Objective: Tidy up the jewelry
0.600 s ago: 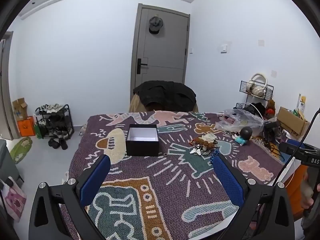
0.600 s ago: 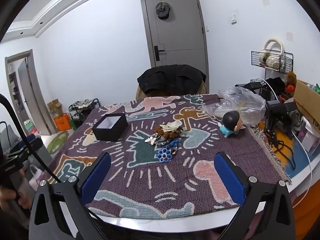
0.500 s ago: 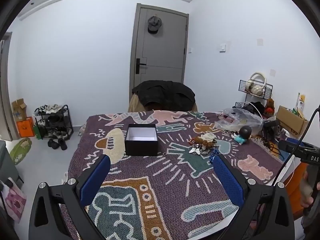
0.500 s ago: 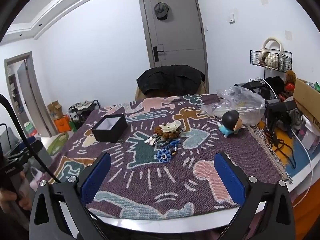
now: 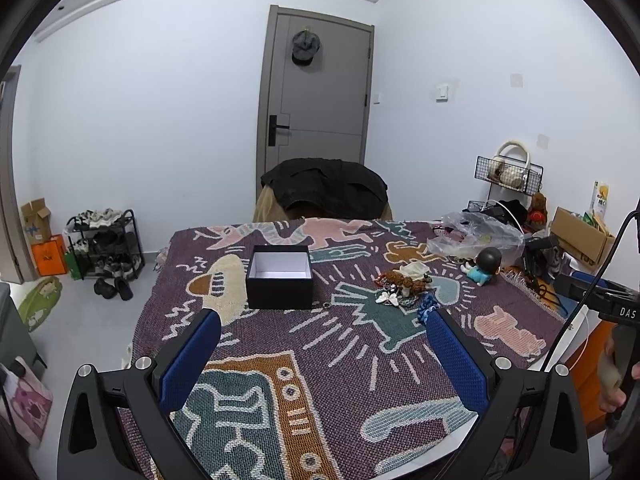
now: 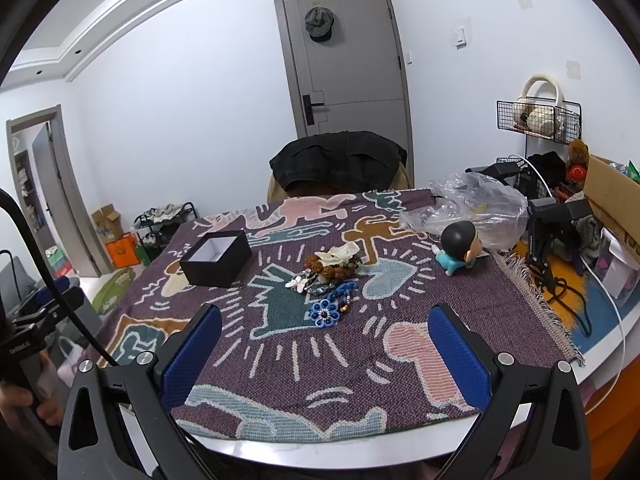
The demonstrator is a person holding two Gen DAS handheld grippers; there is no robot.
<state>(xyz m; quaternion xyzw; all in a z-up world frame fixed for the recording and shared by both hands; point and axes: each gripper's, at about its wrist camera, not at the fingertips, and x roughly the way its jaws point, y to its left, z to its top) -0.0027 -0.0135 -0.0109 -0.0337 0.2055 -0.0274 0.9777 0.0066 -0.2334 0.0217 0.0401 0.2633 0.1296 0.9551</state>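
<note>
Nothing is in hand yet: by the look of it, this is the approach before the first pick. Both tools hang above the near edge of the counter (image 6: 520,412), well short of the work. The left hand-held gripper (image 5: 320,344) has its blue pads spread wide and empty; the right hand-held gripper (image 6: 326,344) is likewise spread wide, holding nothing.

The jewelry (image 6: 332,276) lies in a loose heap on the rug (image 6: 280,360), to the right of the box (image 6: 216,258) and apart from it. Its long axis runs from the blue flower (image 6: 325,312) at the near end away to the brown beads (image 6: 328,266) and pale piece at the far end. The box stands open, mouth up, apparently empty. A doll (image 6: 458,246) lies further right of the heap.

The next move probably calls for the right gripper to reach forward, drop over one outlying piece, likely the flower, and close on it alone without dragging tangled neighbours.
</note>
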